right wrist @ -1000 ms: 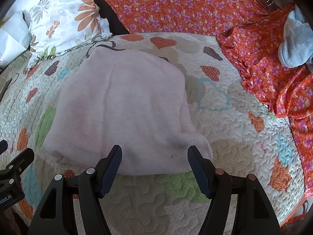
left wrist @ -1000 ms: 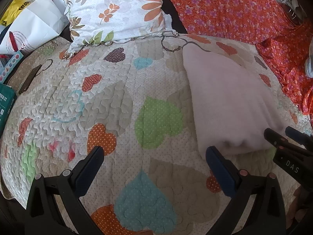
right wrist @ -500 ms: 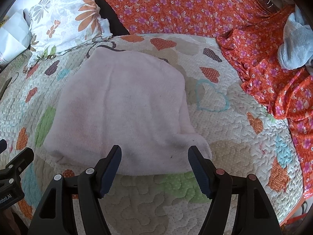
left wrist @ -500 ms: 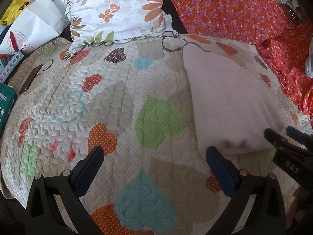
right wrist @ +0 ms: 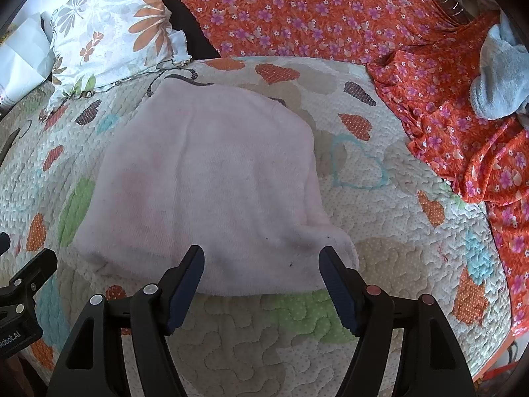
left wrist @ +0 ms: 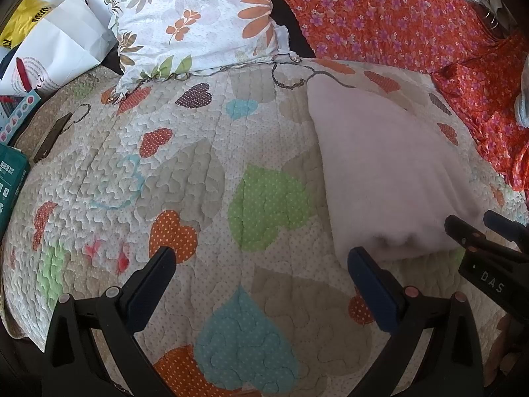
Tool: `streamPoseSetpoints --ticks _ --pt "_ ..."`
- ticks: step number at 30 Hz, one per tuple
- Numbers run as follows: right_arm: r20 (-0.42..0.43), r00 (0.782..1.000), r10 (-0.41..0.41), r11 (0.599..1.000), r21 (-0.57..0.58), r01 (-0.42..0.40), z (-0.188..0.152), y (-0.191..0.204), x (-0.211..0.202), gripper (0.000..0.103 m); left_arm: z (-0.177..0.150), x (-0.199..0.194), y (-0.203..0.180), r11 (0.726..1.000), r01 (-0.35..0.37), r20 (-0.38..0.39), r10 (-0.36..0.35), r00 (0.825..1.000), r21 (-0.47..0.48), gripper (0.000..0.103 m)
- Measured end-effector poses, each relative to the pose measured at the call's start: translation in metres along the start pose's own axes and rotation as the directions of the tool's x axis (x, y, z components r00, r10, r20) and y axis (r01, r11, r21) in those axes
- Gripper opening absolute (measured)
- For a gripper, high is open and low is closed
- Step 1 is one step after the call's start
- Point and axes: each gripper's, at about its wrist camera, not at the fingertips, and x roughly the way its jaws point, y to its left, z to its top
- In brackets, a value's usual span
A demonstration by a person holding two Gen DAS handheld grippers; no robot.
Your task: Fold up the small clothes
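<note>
Right wrist view alone shows the whole pink garment; both tools, left and right, gape empty.

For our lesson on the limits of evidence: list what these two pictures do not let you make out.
- Pink garment: its type, since it lies folded, both views.
- Green box: small print, cut by left view's edge.
- Grey cloth: cut by right view's edge.
- Quilt near edge: hidden behind the left hand-held gripper.
</note>
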Motion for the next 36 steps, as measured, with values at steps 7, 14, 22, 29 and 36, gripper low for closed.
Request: streamPoseSetpoints --ticks 7,14,22,29,36 --pt "0.001 1.0 -0.001 1.0 0.0 0.001 0.0001 -0.0001 -0.0002 0.077 -0.0003 0.0007 -0.0009 1.0 0.003 -0.003 -0.003 1.0 0.0 0.103" --pt "0.003 1.0 -0.004 1.0 -0.002 0.004 0.0 -0.0001 -0.0001 0.078 -0.0005 0.0019 -0.0011 1.0 0.005 -0.009 -0.005 1.0 0.001 0.103" --pt "0.004 1.0 -0.011 1.0 0.001 0.011 0.0017 -0.0035 -0.0012 0.078 -0.0015 0.0045 0.001 1.0 0.018 -0.024 -0.018 1.0 -0.012 0.103" --pt "0.003 1.0 -0.014 1.0 0.001 0.014 0.0015 -0.0033 -0.0001 0.079 -0.0018 0.0056 0.0002 1.0 0.021 -0.026 -0.021 0.999 -0.01 0.103" --pt "0.002 1.0 -0.014 1.0 0.001 0.014 0.0011 -0.0037 0.0 0.079 -0.0032 0.006 -0.0015 1.0 0.023 -0.028 -0.023 0.999 -0.009 0.103"
